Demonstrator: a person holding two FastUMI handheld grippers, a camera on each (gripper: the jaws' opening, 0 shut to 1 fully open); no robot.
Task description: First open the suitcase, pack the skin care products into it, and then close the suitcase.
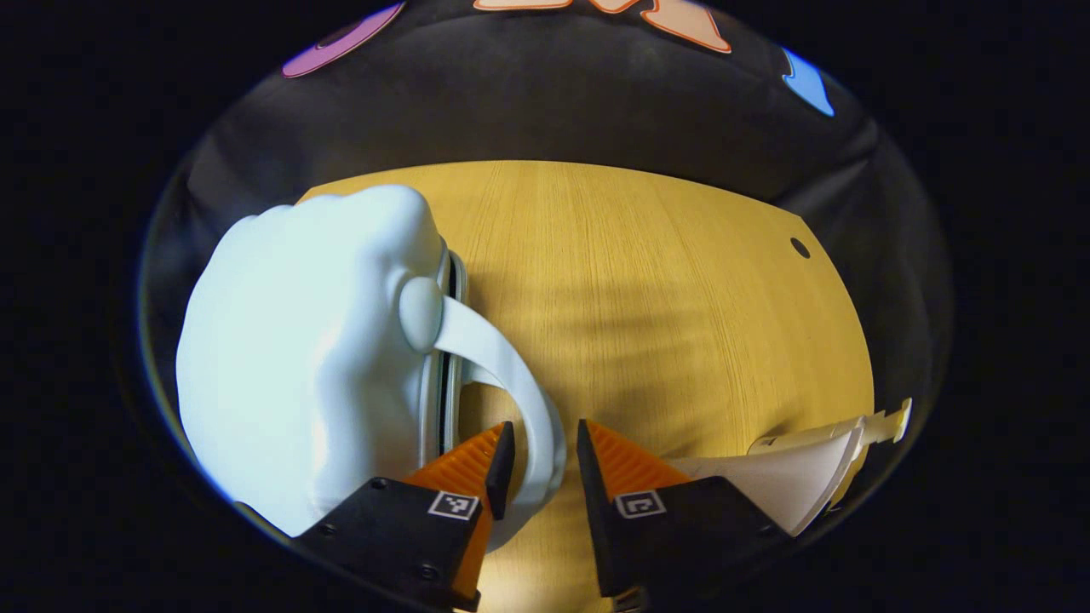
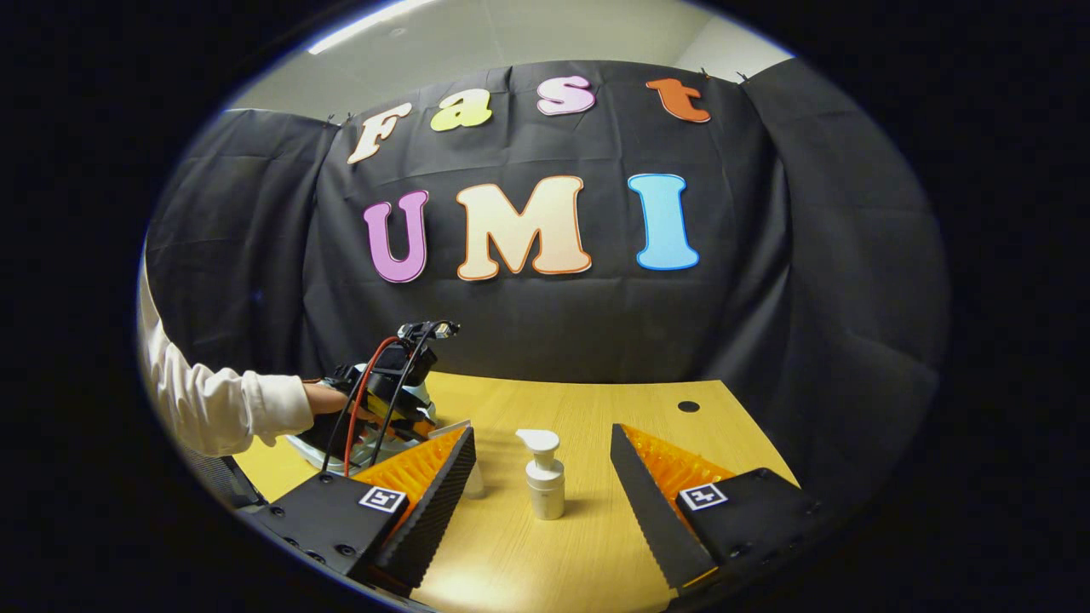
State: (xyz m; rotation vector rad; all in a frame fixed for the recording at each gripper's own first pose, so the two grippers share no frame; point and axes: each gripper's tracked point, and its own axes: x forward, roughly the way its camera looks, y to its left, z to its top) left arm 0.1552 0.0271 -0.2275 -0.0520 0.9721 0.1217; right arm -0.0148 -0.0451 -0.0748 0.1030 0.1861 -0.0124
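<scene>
The pale blue suitcase [image 1: 298,358] lies closed on the wooden table [image 1: 664,298], its curved white handle [image 1: 511,383] arching off the near edge. My left gripper [image 1: 538,468] straddles that handle, one finger on each side with a little gap showing, so the jaws sit narrow around it rather than pressed on it. Just beside the suitcase, past my left fingers, a white pump bottle [image 1: 809,468] lies at the view's edge. From my right gripper [image 2: 541,477], whose jaws stand wide apart over the tabletop [image 2: 596,409], a white pump bottle [image 2: 543,475] stands upright between the fingers but farther off, untouched; a second white container [image 2: 473,477] is partly hidden behind one finger. Toward the suitcase [image 2: 375,443], a hand in a cream sleeve [image 2: 221,400] holds the other gripper [image 2: 383,392], red and black cables looping above it. A small round hole [image 2: 688,406] marks the table's far side, where black cloth [image 2: 766,298] walls the booth under a pale ceiling [image 2: 528,34].
</scene>
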